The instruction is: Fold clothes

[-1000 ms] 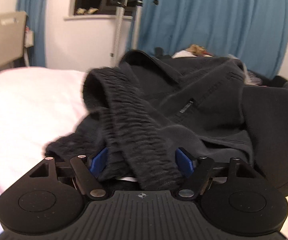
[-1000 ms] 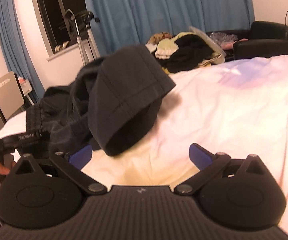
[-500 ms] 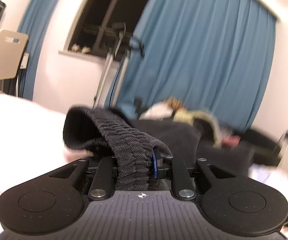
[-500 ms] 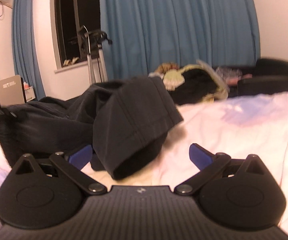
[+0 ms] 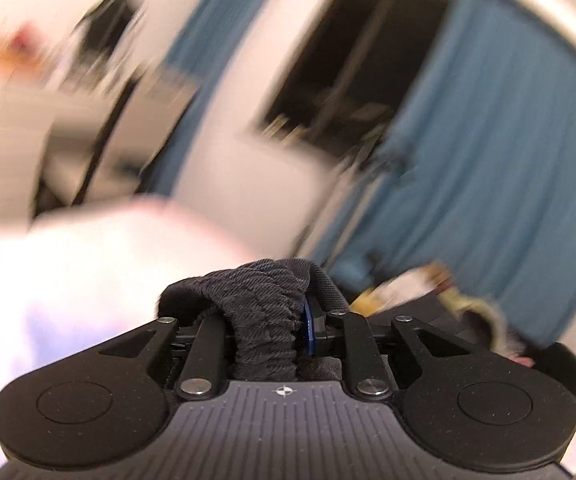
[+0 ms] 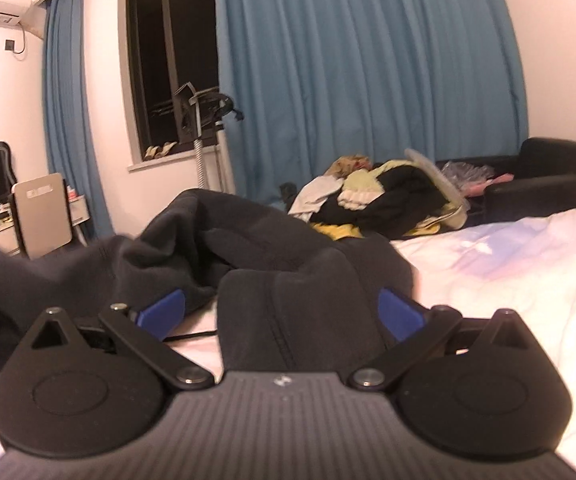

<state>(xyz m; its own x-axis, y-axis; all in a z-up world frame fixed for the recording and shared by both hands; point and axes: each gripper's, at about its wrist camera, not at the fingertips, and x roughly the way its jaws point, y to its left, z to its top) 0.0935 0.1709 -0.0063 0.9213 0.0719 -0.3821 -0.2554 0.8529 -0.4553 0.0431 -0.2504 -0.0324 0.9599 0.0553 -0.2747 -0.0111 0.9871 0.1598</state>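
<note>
While the left tool (image 5: 284,320) pinches the ribbed elastic waistband (image 5: 264,312) of the soft, limp dark grey fleece garment (image 6: 248,248), the right tool (image 6: 280,312) gapes around a hem on the white bed (image 6: 508,272).

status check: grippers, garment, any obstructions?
Left gripper shut on ribbed waistband. Right gripper open, astride dark garment. Nothing blocking on bed.

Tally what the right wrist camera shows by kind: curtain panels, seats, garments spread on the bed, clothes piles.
Blue curtain panels: 2
Seats: 2, a black armchair and a pale-backed chair
Dark garment on the bed: 1
Clothes pile: 1
Total: 6
</note>
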